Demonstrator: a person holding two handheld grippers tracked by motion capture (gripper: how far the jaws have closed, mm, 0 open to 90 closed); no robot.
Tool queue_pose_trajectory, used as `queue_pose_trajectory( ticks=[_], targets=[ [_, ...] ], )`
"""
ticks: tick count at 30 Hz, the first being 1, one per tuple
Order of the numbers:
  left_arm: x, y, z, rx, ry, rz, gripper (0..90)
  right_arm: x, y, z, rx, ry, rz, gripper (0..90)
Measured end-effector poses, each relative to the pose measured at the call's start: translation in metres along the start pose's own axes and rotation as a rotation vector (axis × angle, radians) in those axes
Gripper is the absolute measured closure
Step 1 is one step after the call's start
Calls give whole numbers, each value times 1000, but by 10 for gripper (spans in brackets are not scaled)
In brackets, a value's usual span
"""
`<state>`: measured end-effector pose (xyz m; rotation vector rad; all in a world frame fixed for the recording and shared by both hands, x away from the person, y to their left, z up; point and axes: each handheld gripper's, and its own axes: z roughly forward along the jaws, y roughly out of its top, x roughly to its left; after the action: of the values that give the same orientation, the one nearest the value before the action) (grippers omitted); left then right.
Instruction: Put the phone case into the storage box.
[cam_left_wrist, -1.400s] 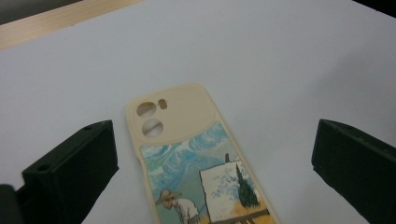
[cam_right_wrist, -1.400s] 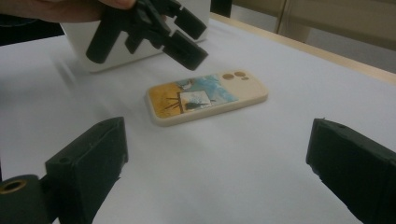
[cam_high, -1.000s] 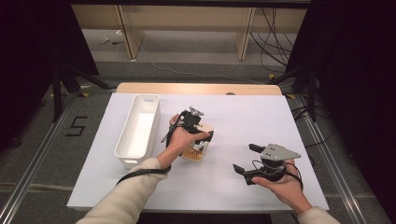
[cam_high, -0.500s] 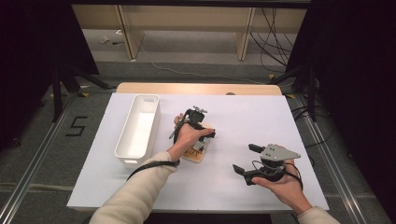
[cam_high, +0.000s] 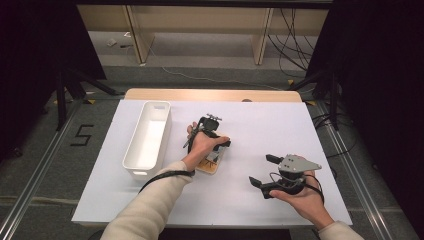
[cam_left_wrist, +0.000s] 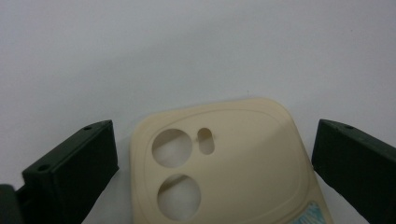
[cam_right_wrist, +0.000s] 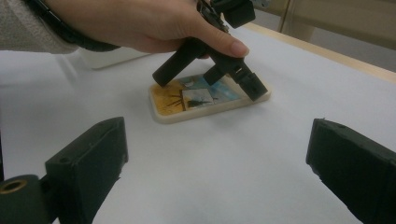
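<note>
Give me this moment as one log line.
left gripper: open, jaws straddling phone case | right gripper: open, idle | white bin: untouched

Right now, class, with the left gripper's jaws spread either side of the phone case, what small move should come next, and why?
Probably close the left gripper on the phone case. Its jaws stand open with the case's camera end lying flat on the white table between them, a gap showing at each side, so nothing is gripped yet. The right gripper is held open, apart from the case.
</note>
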<state>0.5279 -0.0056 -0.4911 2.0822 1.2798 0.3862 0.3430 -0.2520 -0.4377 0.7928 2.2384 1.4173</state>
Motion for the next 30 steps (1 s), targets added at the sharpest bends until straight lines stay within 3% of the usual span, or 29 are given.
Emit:
queue_pose_trajectory(
  ticks=[19,30],
  targets=[
    [-4,2,4,24,24,12,1,-1,-1,1,8,5,-6,67],
    [-6,2,2,31,42,18,55,-1,-1,1,13,10,-4,71]
  ],
)
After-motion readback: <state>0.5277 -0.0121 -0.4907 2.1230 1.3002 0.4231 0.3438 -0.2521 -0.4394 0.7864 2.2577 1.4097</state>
